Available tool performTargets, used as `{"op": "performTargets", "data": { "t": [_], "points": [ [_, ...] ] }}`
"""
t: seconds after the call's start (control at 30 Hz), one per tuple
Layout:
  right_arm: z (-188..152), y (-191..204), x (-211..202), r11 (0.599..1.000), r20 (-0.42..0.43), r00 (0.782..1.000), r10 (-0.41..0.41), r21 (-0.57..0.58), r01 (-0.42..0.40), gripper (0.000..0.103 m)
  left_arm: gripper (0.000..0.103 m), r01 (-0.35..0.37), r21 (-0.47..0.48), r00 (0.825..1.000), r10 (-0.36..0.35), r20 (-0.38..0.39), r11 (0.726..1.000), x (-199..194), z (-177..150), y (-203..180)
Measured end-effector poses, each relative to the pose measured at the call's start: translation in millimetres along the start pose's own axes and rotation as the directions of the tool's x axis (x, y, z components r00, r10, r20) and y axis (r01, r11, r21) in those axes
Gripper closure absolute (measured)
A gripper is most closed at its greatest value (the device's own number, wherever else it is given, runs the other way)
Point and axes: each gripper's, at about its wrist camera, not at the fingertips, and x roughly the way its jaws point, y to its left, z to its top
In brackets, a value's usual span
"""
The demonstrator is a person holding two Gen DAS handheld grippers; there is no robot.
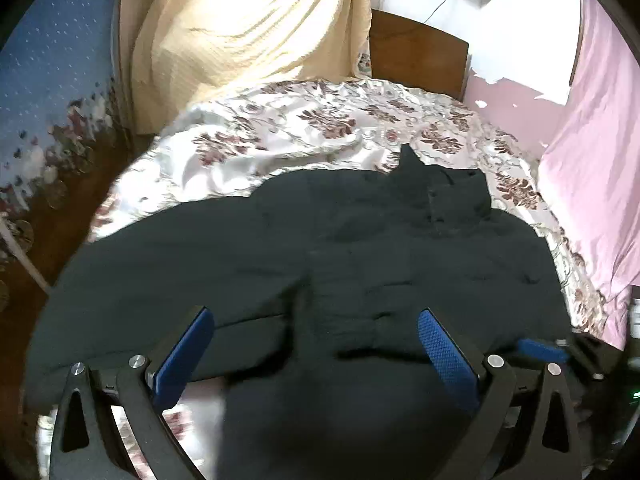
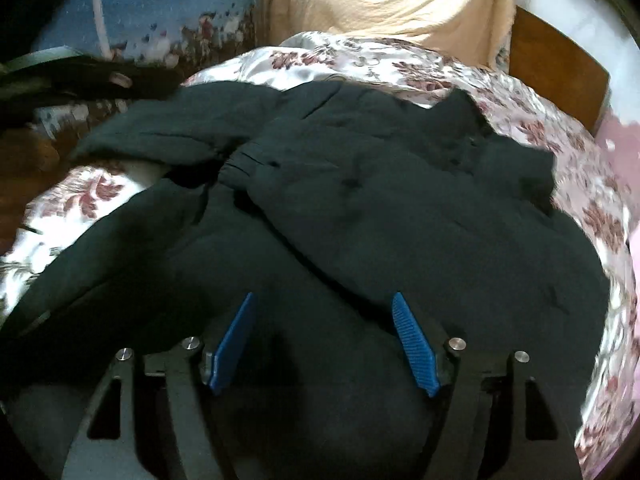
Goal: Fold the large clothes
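**Dark padded coat spread on the bed, both grippers hanging over it with nothing held**

At the far left of the left wrist view a blue patterned cloth (image 1: 48, 80) hangs beside a cream curtain (image 1: 248, 28). Next comes the flowered bedspread (image 1: 256, 136), and on it lies the black coat (image 1: 320, 248), filling the near half of the bed, its collar (image 1: 444, 184) lying toward the wooden headboard (image 1: 416, 56). A pink sheet (image 1: 592, 200) closes the right edge.

The left gripper (image 1: 316, 344) hovers over the coat's near part, jaws wide apart, blue pads (image 1: 184, 356) clear of the cloth. In the right wrist view a sleeve (image 2: 160, 136) is bunched toward the left, its gathered cuff (image 2: 244, 160) resting on the body of the coat. The right gripper (image 2: 324, 340) hangs above the lower body, jaws apart, with only cloth below them and no pinch visible.

The coat looks thick, soft and puffy, likely bulky rather than heavy, and it should sag and spring back instead of creasing. Its smooth shell may slide on the glossy bedspread. Good holds would probably be the cuff, the hem corners or the shoulder seam, where layers are firm enough to pinch; a bite in the padded middle risks catching only the top layer
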Motion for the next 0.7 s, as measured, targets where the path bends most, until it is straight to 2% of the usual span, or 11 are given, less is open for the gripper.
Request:
{"op": "performTargets", "data": {
  "t": [0.1, 0.13, 0.17, 0.27, 0.3, 0.33, 0.4, 0.47, 0.53, 0.57, 0.7],
  "points": [
    [-27, -50, -28, 0.992, 0.041, 0.994, -0.102, 0.080, 0.099, 0.037, 0.000, -0.003, 0.001, 1.000, 0.003, -0.012, 1.000, 28, 1, -19],
    [-37, -73, -35, 0.976, 0.037, 0.983, -0.181, 0.130, 0.175, 0.037, 0.000, -0.024, 0.008, 0.999, 0.024, -0.025, 1.000, 39, 0, -25],
    [-40, -90, -38, 0.961, 0.022, 0.974, -0.224, 0.168, 0.218, 0.037, 0.000, -0.047, 0.016, 0.998, 0.047, -0.038, 0.999, 51, -1, -31],
    [-71, -160, -40, 0.865, -0.048, 0.937, -0.346, 0.372, 0.338, 0.038, 0.000, -0.138, 0.045, 0.986, 0.142, -0.089, 0.989, 82, -10, -41],
    [-82, -181, -38, 0.827, -0.077, 0.928, -0.365, 0.430, 0.361, 0.042, 0.000, -0.155, 0.051, 0.982, 0.160, -0.105, 0.987, 89, -13, -40],
    [-92, -197, -34, 0.807, -0.095, 0.929, -0.357, 0.469, 0.358, 0.053, 0.000, -0.172, 0.060, 0.975, 0.179, -0.134, 0.983, 101, -21, -40],
    [-108, -209, -23, 0.787, -0.123, 0.934, -0.334, 0.510, 0.348, 0.060, 0.000, -0.181, 0.081, 0.973, 0.191, -0.127, 0.980, 110, -33, -41],
    [-124, -209, -11, 0.785, -0.118, 0.946, -0.302, 0.532, 0.317, 0.060, 0.000, -0.196, 0.108, 0.974, 0.206, -0.092, 0.975, 111, -42, -46],
    [-133, -200, -1, 0.794, -0.112, 0.944, -0.309, 0.517, 0.322, 0.060, 0.000, -0.216, 0.128, 0.971, 0.226, -0.074, 0.968, 111, -46, -51],
    [-125, -196, 7, 0.796, -0.114, 0.941, -0.318, 0.507, 0.330, 0.060, 0.000, -0.220, 0.129, 0.971, 0.230, -0.064, 0.967, 111, -48, -53],
    [-130, -186, 10, 0.800, -0.109, 0.935, -0.336, 0.491, 0.345, 0.060, 0.000, -0.200, 0.101, 0.977, 0.206, -0.056, 0.975, 113, -52, -49]
  ]
}}
